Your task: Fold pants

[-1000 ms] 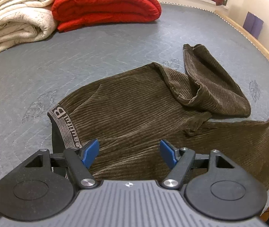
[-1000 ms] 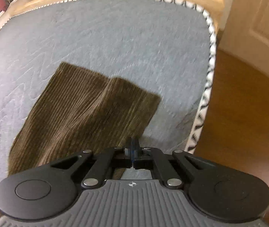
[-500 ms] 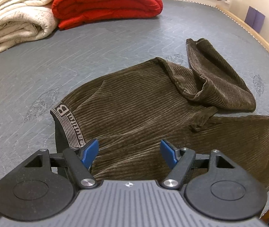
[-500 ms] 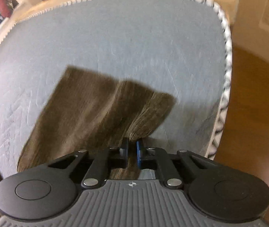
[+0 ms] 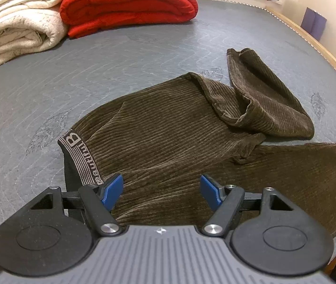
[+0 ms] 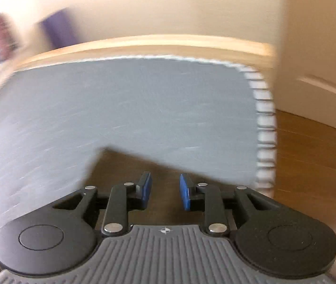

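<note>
Pants point(image 5: 168, 142) lie spread on the bed point(image 5: 120, 66), waistband left, one leg doubled back at the far right. Right gripper point(image 6: 165, 194), shut on the leg end a moment ago, is opening its jaws with nothing pinched. Left gripper point(image 5: 160, 189) hovers wide open and empty over the waist, so the leg looks released.

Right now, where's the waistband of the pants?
In the left wrist view the waistband lies at the pants' left end on the grey mattress, just ahead of the left gripper's left finger.
</note>
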`<state>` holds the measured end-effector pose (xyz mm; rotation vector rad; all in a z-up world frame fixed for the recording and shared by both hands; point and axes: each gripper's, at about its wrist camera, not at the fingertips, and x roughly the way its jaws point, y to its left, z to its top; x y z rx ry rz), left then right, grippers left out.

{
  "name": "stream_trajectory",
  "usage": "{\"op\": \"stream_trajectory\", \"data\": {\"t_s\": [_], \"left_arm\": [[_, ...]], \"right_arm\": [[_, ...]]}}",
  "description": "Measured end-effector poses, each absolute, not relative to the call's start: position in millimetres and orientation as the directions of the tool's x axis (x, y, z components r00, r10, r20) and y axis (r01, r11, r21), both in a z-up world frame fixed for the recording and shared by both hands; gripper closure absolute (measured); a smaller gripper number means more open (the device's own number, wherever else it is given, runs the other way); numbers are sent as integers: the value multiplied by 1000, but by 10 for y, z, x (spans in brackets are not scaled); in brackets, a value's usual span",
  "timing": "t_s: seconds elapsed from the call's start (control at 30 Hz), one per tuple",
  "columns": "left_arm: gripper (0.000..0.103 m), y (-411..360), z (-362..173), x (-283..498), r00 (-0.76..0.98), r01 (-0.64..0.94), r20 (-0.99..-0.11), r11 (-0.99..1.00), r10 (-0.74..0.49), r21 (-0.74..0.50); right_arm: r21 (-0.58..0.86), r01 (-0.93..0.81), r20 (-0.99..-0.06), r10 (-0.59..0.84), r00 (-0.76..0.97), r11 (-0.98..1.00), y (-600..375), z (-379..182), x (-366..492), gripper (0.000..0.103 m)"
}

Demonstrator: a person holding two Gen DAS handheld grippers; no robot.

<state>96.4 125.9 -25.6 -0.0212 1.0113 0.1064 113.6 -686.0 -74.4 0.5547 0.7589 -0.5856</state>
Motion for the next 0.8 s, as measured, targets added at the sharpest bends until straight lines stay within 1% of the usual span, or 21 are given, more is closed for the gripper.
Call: {"op": "stream_trajectory", "data": {"t_s": [0.1,0.13,0.2,0.23,0.27,0.4,0.47,0.5,0.53,0.57,0.63,0.7,0.8], "left_arm": [[26,1289,-267,973,522,-109,-849,994,84,31],[26,1299,-272,977,520,-111,-850,993,85,32],[26,1313,-283,983,516,-115,-852,993,89,35],[26,1325,-291,986,514,-117,-853,993,91,36],[26,1332,-301,989,511,-119,-854,992,94,37],[26,1348,-352,1003,498,-123,-861,991,104,49],[26,1360,-372,1012,493,-123,-863,991,111,57],[26,1367,-385,1018,490,-124,-864,990,115,61],[26,1377,-398,1026,486,-124,-866,990,119,66],[26,1384,-409,1034,483,-124,-867,990,121,69],[26,1407,-434,1047,478,-126,-869,989,127,76],[26,1433,-449,1052,473,-130,-871,988,135,82],[26,1506,-458,1047,467,-142,-872,986,143,85]], "right_arm": [[301,555,-777,-138,615,776,-6638,-911,1436,68],[307,536,-779,-116,616,786,-6580,-960,1525,68],[310,521,-782,-99,615,795,-6525,-1052,1689,64],[308,522,-785,-97,612,795,-6486,-1100,1765,61],[304,527,-789,-100,606,794,-6475,-1153,1842,59],[284,556,-804,-121,582,781,-6436,-1303,2071,59],[238,566,-811,-159,563,789,-6341,-1348,2145,59],[194,565,-811,-193,553,802,-6301,-1351,2188,60],[134,567,-810,-240,535,813,-6253,-1348,2240,70],[77,579,-811,-286,510,812,-6237,-1346,2279,93],[127,635,-793,-307,526,762,-6315,-1310,2276,98],[153,682,-764,-352,540,715,-6373,-1262,2242,98],[111,658,-774,-350,527,744,-6323,-1341,2293,98]]}}
